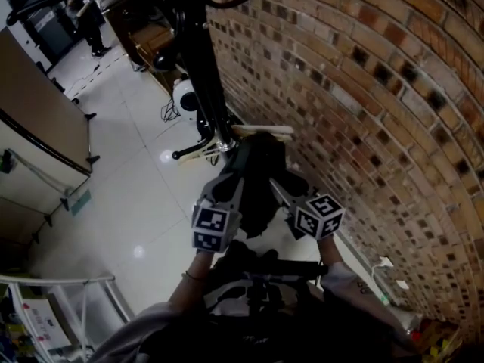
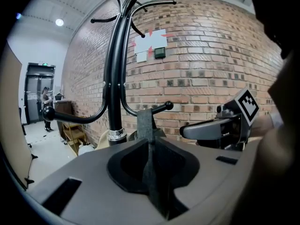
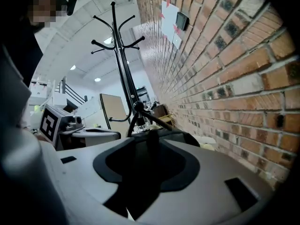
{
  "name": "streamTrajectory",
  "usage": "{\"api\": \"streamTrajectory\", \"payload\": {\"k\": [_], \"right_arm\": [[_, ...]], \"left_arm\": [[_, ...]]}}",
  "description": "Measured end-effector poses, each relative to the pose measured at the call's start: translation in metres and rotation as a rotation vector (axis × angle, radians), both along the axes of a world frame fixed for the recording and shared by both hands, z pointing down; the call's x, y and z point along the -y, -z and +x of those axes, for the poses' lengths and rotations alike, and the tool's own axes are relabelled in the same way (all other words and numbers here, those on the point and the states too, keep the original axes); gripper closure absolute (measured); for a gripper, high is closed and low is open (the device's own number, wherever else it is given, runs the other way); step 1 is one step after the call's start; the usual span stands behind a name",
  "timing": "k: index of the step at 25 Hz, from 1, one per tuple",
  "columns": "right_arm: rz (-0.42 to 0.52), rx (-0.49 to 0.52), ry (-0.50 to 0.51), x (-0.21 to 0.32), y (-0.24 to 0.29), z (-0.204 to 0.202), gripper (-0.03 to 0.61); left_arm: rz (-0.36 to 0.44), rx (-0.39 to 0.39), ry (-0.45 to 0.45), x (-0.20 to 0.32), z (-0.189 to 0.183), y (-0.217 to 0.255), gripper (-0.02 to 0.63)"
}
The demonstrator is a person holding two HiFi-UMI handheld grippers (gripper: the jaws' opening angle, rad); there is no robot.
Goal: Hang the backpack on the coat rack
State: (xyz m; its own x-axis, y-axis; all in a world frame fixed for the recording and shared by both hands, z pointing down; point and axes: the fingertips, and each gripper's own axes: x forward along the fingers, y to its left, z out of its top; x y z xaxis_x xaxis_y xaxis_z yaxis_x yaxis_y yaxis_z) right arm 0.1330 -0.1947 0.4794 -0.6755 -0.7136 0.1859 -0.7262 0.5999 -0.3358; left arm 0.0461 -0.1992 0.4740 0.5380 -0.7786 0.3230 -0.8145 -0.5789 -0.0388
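The black coat rack (image 1: 198, 51) stands close to the brick wall; its pole (image 2: 115, 78) and a knobbed hook (image 2: 161, 108) rise right ahead in the left gripper view. The black backpack (image 1: 261, 180) hangs between both grippers below the rack's base. My left gripper (image 1: 236, 163) is shut on a dark grey backpack strap (image 2: 145, 123) that stands up out of its jaws. My right gripper (image 1: 278, 186) is open, with dark backpack fabric (image 3: 151, 142) in the mouth of its jaws. Each gripper shows beside the other: the right gripper (image 2: 211, 128), the left gripper (image 3: 89, 135).
The brick wall (image 1: 363, 112) runs along the right, with papers (image 2: 150, 43) stuck on it. A white round object (image 1: 184, 95) and wooden furniture (image 1: 155, 40) sit behind the rack. A tan panel (image 1: 38, 104) stands at left. A person (image 1: 91, 21) is far off on the tiled floor (image 1: 128, 195).
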Motion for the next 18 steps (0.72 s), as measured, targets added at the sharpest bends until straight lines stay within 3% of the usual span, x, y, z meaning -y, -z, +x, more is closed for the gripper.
{"api": "streamTrajectory", "payload": {"k": [2, 6, 10, 18], "right_arm": [[0.008, -0.008, -0.017, -0.005, 0.000, -0.005, 0.411], [0.014, -0.038, -0.077, -0.015, 0.002, -0.016, 0.486], [0.001, 0.022, -0.139, -0.022, 0.009, -0.026, 0.574], [0.011, 0.004, -0.164, -0.040, 0.016, -0.068, 0.574]], "left_arm": [[0.013, -0.001, -0.022, -0.006, 0.001, 0.002, 0.588], [-0.023, -0.013, -0.038, -0.015, -0.001, 0.005, 0.597], [-0.036, 0.017, -0.061, -0.019, -0.006, 0.000, 0.608], [-0.025, -0.042, -0.112, -0.032, -0.035, -0.002, 0.609]]}}
